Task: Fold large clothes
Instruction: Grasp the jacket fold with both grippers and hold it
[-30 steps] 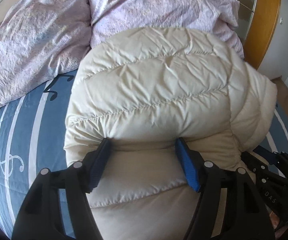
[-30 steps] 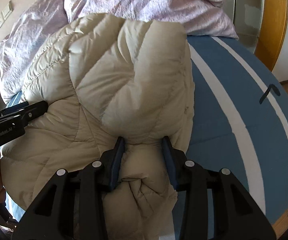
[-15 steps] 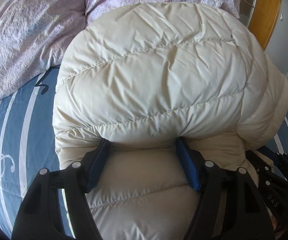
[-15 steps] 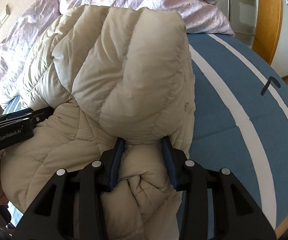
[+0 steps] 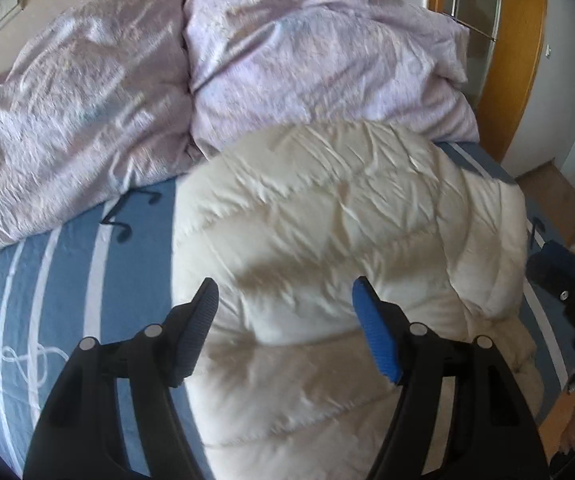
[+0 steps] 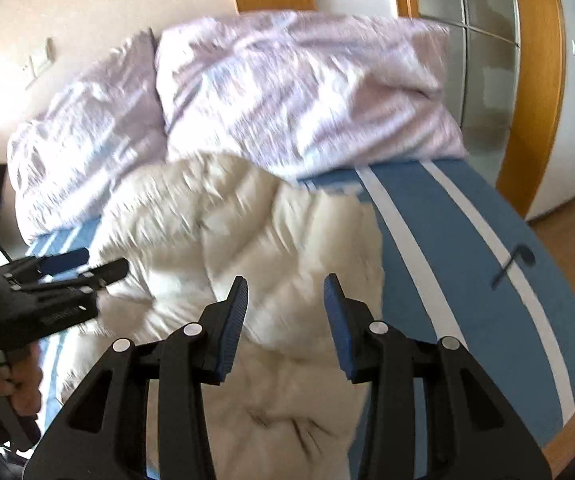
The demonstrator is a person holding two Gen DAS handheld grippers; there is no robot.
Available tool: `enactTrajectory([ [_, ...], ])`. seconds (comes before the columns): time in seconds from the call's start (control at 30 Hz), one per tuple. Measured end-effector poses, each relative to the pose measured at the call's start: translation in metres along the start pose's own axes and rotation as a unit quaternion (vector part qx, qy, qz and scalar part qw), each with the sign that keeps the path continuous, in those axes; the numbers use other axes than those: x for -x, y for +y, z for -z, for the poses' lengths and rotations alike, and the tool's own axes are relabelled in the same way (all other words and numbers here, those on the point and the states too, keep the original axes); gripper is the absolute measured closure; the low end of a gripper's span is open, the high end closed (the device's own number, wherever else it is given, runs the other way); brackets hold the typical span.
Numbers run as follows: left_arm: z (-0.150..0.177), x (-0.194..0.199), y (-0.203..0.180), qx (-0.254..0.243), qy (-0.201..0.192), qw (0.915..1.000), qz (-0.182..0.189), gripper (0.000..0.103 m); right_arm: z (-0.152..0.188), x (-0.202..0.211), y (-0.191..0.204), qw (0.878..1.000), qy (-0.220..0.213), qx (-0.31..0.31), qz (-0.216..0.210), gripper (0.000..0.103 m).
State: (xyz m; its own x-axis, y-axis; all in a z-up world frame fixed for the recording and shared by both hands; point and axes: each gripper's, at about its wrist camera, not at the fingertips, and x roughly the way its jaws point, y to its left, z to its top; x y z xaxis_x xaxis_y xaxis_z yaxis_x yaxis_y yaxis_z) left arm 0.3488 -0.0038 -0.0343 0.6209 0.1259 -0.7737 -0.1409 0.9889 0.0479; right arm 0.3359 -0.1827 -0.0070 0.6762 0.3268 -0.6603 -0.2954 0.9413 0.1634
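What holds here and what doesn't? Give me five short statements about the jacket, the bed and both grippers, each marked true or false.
1. The cream puffer jacket lies on a blue sheet with white stripes. True.
2. The right gripper clamps a fold of the jacket. False: its jaws stand apart and the pads are clear of the fabric.
3. Lilac bedding is heaped beyond the jacket. True.
4. The left gripper is missing from the right wrist view. False: it shows at that view's left edge, with a hand on it.
5. The left gripper's jaws stand apart over the jacket. True.
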Motion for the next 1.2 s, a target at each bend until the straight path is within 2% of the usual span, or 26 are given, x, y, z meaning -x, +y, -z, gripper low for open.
enactTrajectory([
  [0.33,-0.002,-0.022,0.010,0.006,0.020,0.9997,-0.010,0.033,0.000,-0.043,0.005,0.999,0.031,0.004,0.044,0.062],
  [0.6,0.007,-0.041,0.006,-0.003,0.025,0.9996,-0.016,0.024,0.026,-0.072,0.003,0.996,0.055,0.012,0.064,0.062],
  [0.83,0.009,-0.055,0.006,0.002,0.026,0.9996,-0.014,0.021,0.033,-0.082,-0.002,0.997,0.049,0.001,0.062,0.062],
  [1.2,0.016,-0.066,0.010,0.014,0.006,0.9997,-0.017,0.014,0.037,-0.092,0.002,0.997,0.027,0.007,0.078,0.062],
])
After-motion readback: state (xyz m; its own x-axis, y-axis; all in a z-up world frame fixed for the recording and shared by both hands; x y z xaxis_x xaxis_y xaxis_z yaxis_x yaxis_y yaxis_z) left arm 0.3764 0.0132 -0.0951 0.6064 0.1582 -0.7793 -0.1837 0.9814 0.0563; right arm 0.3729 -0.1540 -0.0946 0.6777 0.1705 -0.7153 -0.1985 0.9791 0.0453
